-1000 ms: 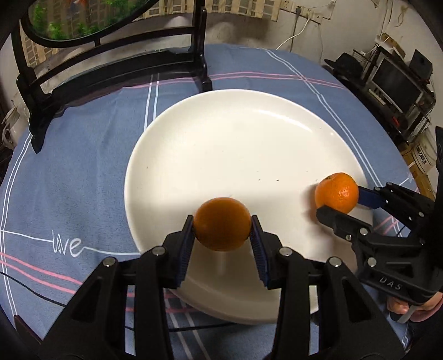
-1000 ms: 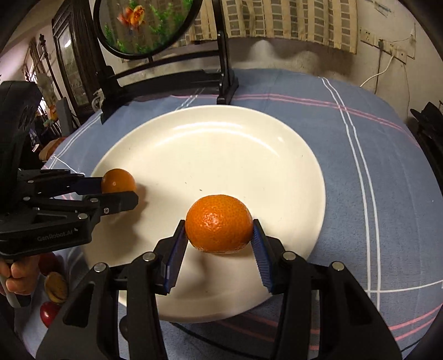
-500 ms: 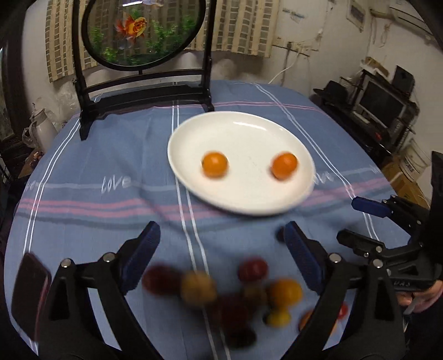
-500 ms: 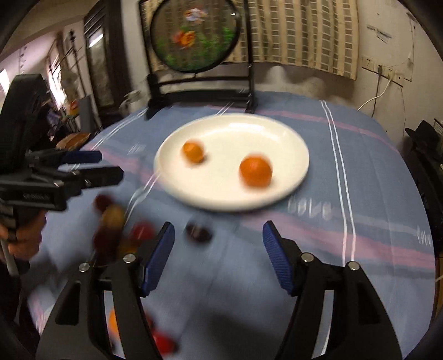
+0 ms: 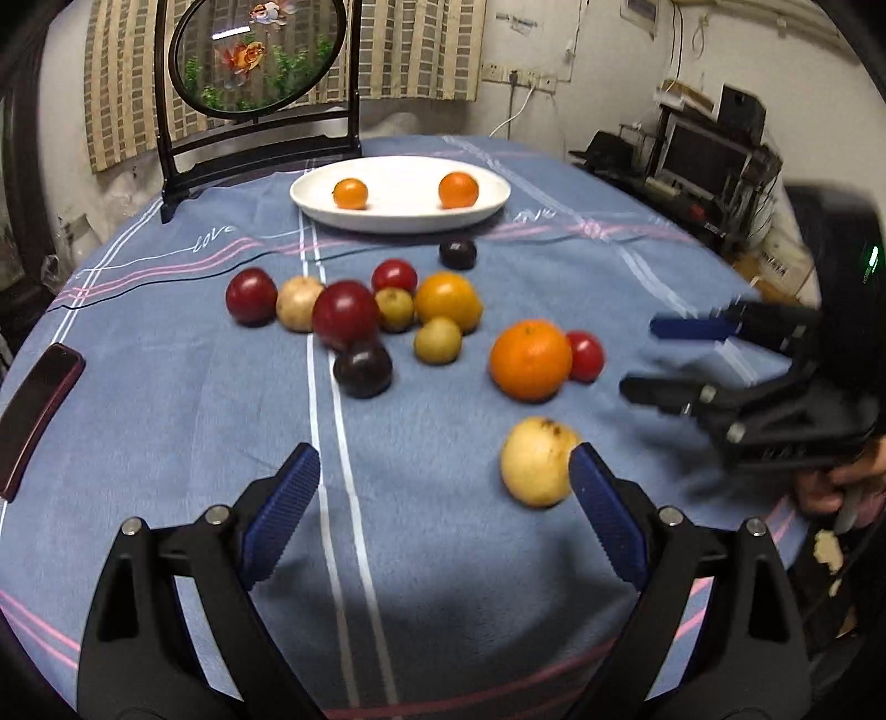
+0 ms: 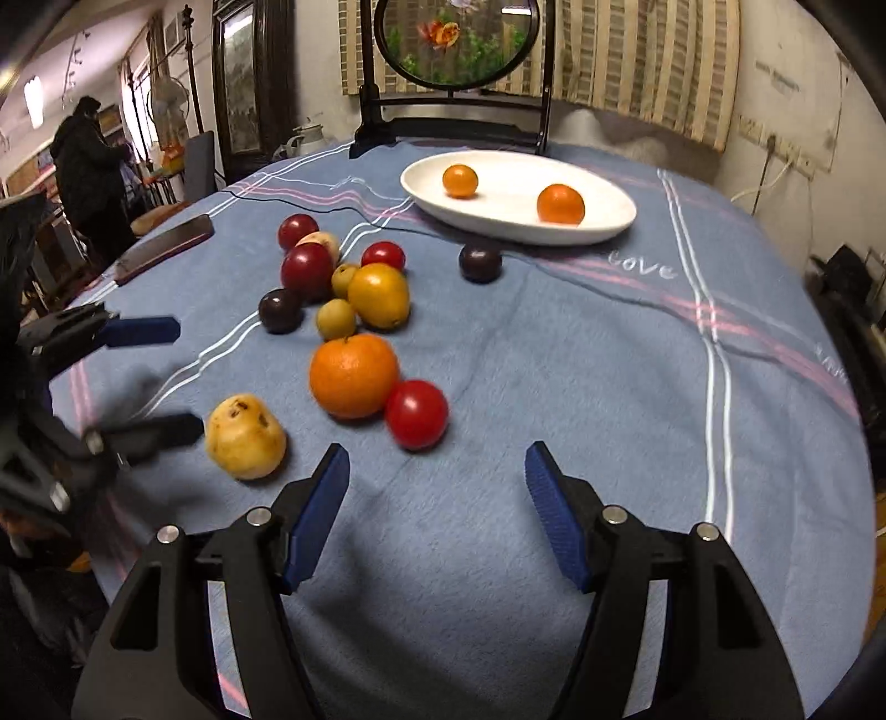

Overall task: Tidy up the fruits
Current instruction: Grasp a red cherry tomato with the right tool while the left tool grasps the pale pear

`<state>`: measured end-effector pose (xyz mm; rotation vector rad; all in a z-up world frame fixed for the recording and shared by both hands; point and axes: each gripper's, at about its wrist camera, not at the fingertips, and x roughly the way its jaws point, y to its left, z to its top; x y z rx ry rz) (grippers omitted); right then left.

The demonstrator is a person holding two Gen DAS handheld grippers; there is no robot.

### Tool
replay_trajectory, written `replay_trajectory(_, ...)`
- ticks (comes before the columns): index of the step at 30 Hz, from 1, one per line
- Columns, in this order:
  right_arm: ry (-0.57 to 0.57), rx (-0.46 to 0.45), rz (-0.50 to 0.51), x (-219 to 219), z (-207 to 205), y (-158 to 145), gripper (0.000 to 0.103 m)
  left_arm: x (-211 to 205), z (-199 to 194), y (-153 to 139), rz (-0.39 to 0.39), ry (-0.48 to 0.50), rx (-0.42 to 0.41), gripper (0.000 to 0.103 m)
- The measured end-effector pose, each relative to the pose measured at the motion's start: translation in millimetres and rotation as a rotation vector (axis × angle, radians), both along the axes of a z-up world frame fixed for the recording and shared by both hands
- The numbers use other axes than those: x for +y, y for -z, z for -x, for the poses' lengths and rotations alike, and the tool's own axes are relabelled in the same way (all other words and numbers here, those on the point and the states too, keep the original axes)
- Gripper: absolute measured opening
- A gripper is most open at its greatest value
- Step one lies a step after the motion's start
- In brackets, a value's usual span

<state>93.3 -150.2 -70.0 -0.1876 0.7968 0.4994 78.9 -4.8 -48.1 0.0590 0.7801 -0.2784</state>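
The desk [image 5: 166, 443], under a blue cloth with white and pink stripes, is seen to carry everything, and the room behind is crowded: a striped curtain, a round fish tank on a dark stand [image 5: 255, 52] at the far edge, shelves of equipment to the right, a standing figure far left in the right wrist view

On the far side a white plate [image 5: 398, 219] is set, with 2 small oranges [image 5: 350, 193] lying in it, well apart from each other. Between plate and tongs a loose cluster of red, dark, yellow and orange fruit is spread on the cloth, with a dark phone [image 5: 36, 404] near the left edge

The left tongs [image 5: 443, 509] are held wide and empty; a pale yellow fruit [image 5: 537, 462] lies just inside the right-hand pad, touching or nearly so, and is judged the nearest pick for that hand. The right tongs [image 6: 437, 498] are spread moderately, also empty, with a red fruit [image 6: 416, 414] just ahead and slightly left, touching the large orange [image 6: 353, 375]. Being round, neither fruit has a long axis to be matched
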Motion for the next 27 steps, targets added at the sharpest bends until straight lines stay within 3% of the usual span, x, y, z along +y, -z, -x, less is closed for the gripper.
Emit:
replay_trajectory(5,-0.021,0.037,0.048,11.0,-12.6,7.6,0.067,1.9,8.8,1.6,0.022,0.046,-0.036,0.095)
replay_trajectory(12,-0.027,0.064,0.042,19.2,-25.4,10.7,0.067,7.7,3.0,5.9,0.084,0.045,0.01,0.095)
replay_trajectory(17,-0.022,0.062,0.063,24.5,-29.0,12.1,0.064,0.8,6.1,6.8,0.045,0.054,-0.007,0.095)
replay_trajectory(21,-0.022,0.061,0.077,27.5,-31.6,13.0,0.053,-5.7,9.0,6.9,0.002,0.068,-0.026,0.095)
replay_trajectory(27,-0.063,0.065,0.093,35.0,-35.3,14.5,0.053,-5.4,8.9,6.3,0.003,0.074,-0.027,0.095)
